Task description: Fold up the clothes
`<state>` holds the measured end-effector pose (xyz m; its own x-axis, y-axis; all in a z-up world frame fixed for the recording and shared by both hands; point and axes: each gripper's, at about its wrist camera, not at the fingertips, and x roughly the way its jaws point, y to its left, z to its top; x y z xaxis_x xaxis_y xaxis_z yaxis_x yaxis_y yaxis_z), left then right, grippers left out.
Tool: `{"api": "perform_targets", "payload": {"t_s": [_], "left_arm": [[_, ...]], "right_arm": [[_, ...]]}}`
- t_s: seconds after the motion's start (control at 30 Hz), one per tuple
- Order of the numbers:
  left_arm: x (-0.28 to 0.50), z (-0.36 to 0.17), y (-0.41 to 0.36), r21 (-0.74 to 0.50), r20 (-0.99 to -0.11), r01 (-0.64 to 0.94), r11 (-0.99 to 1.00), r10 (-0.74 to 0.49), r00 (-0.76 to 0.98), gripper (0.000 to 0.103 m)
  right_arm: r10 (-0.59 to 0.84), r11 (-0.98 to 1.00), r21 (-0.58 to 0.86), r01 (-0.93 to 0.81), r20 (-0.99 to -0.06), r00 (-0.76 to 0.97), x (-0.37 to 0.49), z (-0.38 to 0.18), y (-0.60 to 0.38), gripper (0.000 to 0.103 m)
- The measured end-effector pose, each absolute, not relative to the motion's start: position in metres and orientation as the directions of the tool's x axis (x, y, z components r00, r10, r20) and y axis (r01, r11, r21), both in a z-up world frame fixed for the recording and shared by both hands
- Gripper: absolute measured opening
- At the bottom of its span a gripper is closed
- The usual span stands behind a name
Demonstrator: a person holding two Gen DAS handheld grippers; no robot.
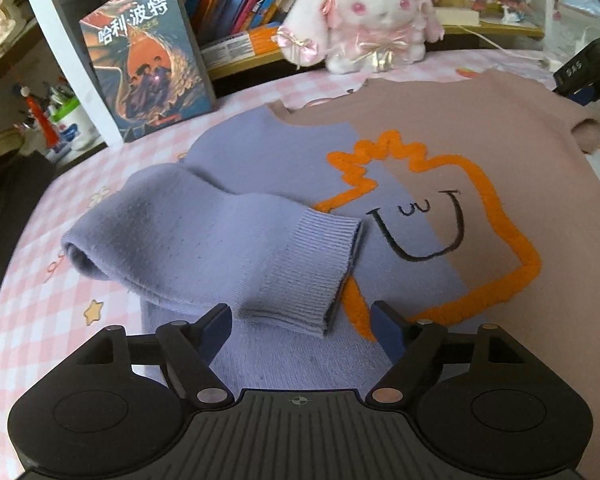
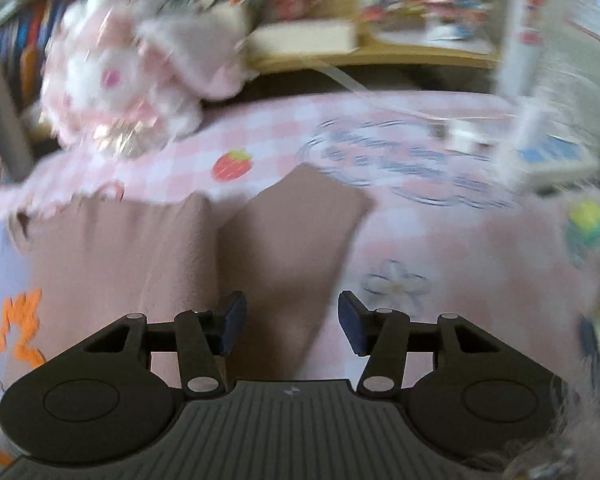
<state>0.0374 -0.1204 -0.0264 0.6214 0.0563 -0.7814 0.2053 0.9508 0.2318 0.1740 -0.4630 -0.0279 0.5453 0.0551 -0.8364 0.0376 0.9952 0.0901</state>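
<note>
One sweater (image 1: 440,152), half lilac and half dusty pink, lies flat on the pink checked cloth (image 1: 40,280). Its one lilac sleeve (image 1: 204,236) is folded across the chest. Two grippers work it: the left gripper (image 1: 302,326) is spread wide with the cuff between its fingers, untouched; the right gripper (image 2: 292,324) hangs parted over the pink sleeve (image 2: 292,232), pinching nothing. One plush rabbit (image 1: 364,12) and one upright book (image 1: 144,56) stand behind.

Bare checked cloth (image 2: 440,240) lies open at right of the right-wrist frame. In the left-wrist frame a book (image 1: 148,64) stands upper left and a plush rabbit (image 1: 364,20) top centre — both block the far edge.
</note>
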Motion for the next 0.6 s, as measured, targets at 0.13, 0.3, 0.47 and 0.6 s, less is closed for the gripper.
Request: {"api": "perform_targets", "payload": {"t_s": [0.13,0.3,0.47,0.6], "left_arm": [[0.037,-0.028,-0.124,0.24,-0.779,0.168,0.956,0.086,0.621,0.08],[0.04,-0.028,-0.124,0.229,-0.788,0.141,0.963,0.098,0.607,0.08],[0.04,-0.028,-0.123,0.227,-0.788,0.129,0.965,0.104,0.607,0.08],[0.041,-0.029,-0.128,0.26,-0.784,0.146,0.955,0.12,0.609,0.08]], "right_arm": [[0.049,0.999,0.032,-0.042,-0.842,0.537,0.178,-0.035,-0.452,0.036],[0.138,0.99,0.106,-0.091,-0.834,0.534,0.168,-0.032,-0.458,0.008],[-0.082,0.995,-0.015,0.099,-0.687,0.722,0.135,0.009,-0.493,0.008],[-0.169,0.974,-0.007,0.228,-0.693,0.701,0.124,0.014,-0.528,0.008]]}}
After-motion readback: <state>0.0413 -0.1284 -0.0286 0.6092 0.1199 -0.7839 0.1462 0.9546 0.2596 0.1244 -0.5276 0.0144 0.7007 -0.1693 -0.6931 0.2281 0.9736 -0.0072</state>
